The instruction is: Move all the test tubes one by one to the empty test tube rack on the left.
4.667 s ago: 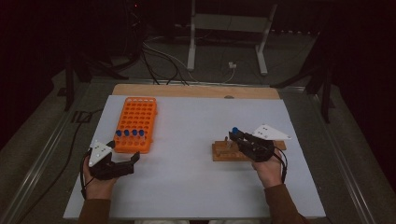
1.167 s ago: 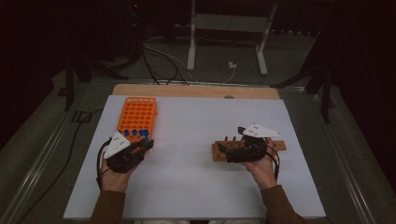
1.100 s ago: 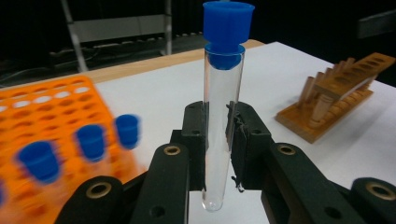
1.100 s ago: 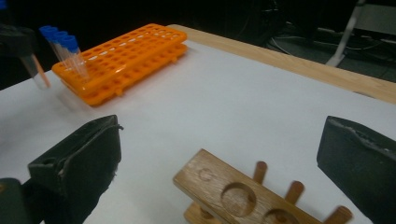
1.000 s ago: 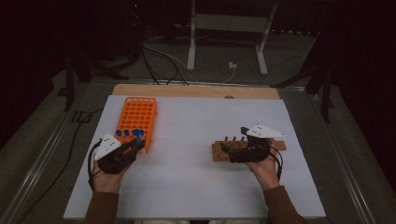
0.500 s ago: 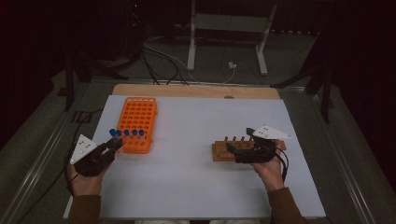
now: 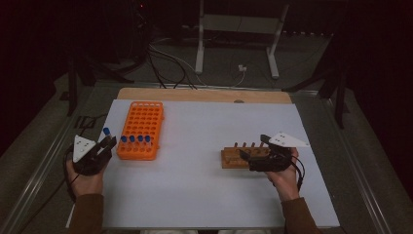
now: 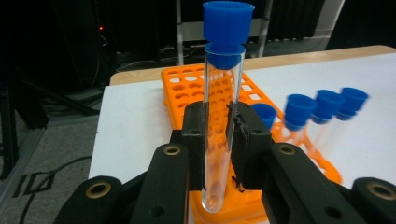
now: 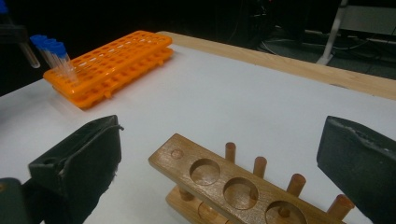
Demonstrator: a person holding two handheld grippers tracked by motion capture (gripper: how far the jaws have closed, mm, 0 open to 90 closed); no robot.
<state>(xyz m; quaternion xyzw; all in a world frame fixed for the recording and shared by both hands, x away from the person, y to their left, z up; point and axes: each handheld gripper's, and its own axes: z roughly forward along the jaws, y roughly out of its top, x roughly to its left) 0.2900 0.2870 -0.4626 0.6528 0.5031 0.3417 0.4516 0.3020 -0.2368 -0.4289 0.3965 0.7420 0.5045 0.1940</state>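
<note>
At table, high view: left gripper (image 7: 104, 145) holds capped tube (image 7: 105, 132) just left of orange rack (image 7: 142, 129); right gripper (image 7: 254, 154) at wooden rack (image 7: 233, 157).
Left gripper view: jaws clamped on tube, upright.
Right gripper view: jaws wide apart, astride wooden rack, nothing gripped.

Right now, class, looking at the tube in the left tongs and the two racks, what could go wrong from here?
1. The left tongs pinch the clear test tube low on smooth glass; it could slip or tilt.
2. Four capped tubes stand at the orange rack's near edge; a careless swing might knock them.
3. The right tongs stand open around the wooden rack, which could shift if bumped.
</note>
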